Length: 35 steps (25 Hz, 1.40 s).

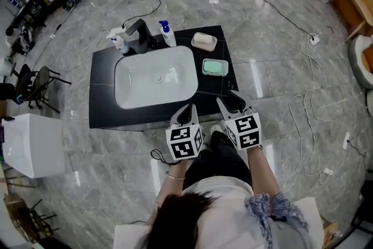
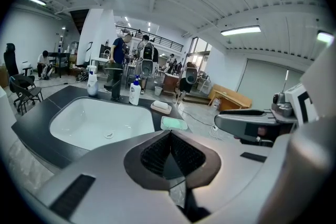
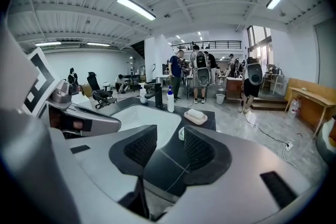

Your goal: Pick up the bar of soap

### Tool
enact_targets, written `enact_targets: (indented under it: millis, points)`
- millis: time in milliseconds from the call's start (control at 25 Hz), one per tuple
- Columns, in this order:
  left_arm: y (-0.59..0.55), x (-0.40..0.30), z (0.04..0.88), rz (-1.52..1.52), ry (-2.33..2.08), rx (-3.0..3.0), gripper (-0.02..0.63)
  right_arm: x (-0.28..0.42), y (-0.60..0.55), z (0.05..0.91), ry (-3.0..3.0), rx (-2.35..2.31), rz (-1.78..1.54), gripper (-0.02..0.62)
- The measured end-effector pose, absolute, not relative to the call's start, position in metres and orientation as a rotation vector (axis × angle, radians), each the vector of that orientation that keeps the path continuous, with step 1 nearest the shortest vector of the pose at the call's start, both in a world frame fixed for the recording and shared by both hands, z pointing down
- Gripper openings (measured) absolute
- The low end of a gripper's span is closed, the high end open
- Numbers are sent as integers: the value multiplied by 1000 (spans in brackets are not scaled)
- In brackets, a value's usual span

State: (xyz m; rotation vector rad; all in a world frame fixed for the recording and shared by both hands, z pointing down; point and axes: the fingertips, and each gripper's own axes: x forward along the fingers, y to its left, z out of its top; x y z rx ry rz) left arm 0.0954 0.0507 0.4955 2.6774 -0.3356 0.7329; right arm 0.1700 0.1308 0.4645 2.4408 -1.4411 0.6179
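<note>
A pale bar of soap [image 1: 203, 39] lies in a shallow dish at the counter's far right corner; it also shows as the soap [image 2: 160, 106] and the soap [image 3: 195, 114] in the two gripper views. A green dish [image 1: 215, 67] sits nearer me on the black counter [image 1: 102, 90]. My left gripper [image 1: 187, 111] hovers at the counter's near edge with its pads together, as the left gripper [image 2: 169, 136] shows, nothing between them. The right gripper [image 1: 229, 103] is beside it, over the near right corner. A clear gap with nothing in it separates the right gripper [image 3: 170, 136] pads.
A white sink [image 1: 156, 76] fills the counter's middle. Behind it stand a black faucet [image 1: 139, 32], a blue-pump bottle [image 1: 168, 35] and a white bottle [image 1: 118, 42]. Cables trail over the grey floor [image 1: 291, 49]. People stand beyond the counter.
</note>
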Motion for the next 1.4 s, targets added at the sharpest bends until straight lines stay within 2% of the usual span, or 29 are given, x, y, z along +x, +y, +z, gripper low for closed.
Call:
enact_targets:
  millis: [440,1400]
  points:
    - [35,115,503,734,-372,2666,9,202,110,463,-1477,2419,583,161]
    - [-25,211,520,802,-475,2620,9,320,38,487,-1542,2278,654,184]
